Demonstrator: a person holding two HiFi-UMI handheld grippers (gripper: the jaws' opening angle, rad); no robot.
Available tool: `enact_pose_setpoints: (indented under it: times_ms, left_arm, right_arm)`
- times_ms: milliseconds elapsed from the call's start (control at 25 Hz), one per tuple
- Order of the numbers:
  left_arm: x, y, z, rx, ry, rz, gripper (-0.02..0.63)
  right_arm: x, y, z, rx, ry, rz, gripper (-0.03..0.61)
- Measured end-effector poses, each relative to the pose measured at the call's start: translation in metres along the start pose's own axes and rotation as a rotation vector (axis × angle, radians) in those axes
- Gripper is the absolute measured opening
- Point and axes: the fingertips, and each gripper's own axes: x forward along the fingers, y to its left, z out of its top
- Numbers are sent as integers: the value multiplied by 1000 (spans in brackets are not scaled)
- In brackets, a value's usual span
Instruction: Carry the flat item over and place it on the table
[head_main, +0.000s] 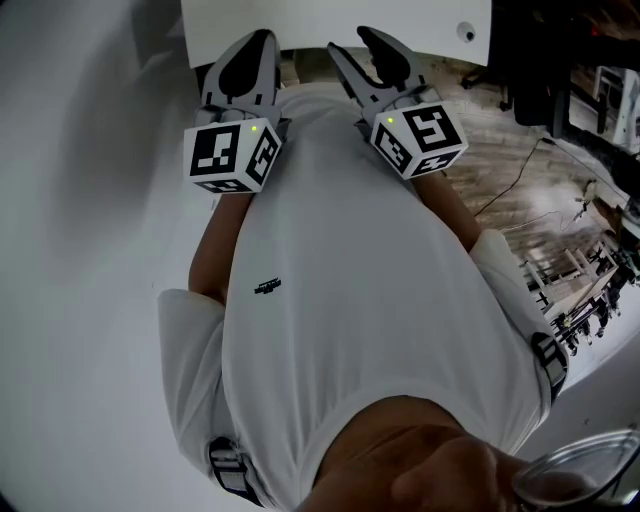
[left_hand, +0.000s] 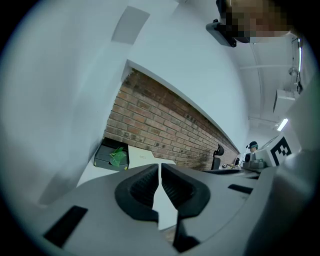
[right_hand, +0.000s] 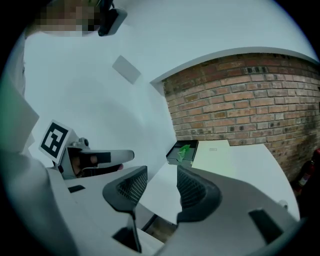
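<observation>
I see both grippers raised in front of the person's white shirt (head_main: 350, 280), just short of the near edge of the white surface (right_hand: 250, 165). The left gripper (left_hand: 160, 167) has its fingers drawn together to a thin slit, with nothing in them. The right gripper (right_hand: 162, 175) has its fingers well apart and also empty; only the surface's near corner shows through the gap. The flat item (right_hand: 212, 152), pale and rectangular, lies at the surface's far edge against the brick wall (right_hand: 250, 100), just beside a black tray (right_hand: 175, 156) holding something green. A broad stretch of surface lies between my fingers and it. A white wall (right_hand: 100, 110) runs along the left side.
</observation>
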Motion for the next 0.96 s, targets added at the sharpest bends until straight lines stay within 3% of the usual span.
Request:
enact_pose_setpoints:
  times_ms: [360, 680, 960]
  left_arm:
    - [-6, -1, 0, 8, -16, 7, 34]
    - [4, -7, 0, 38, -2, -9, 34]
    - [6, -13, 10, 34, 18, -9, 34]
  right_arm:
    - [-10, 27, 13, -243, -20, -84, 169]
    - [-12, 1, 8, -171, -24, -143, 52]
    - [-17, -2, 15, -153, -2, -144, 35]
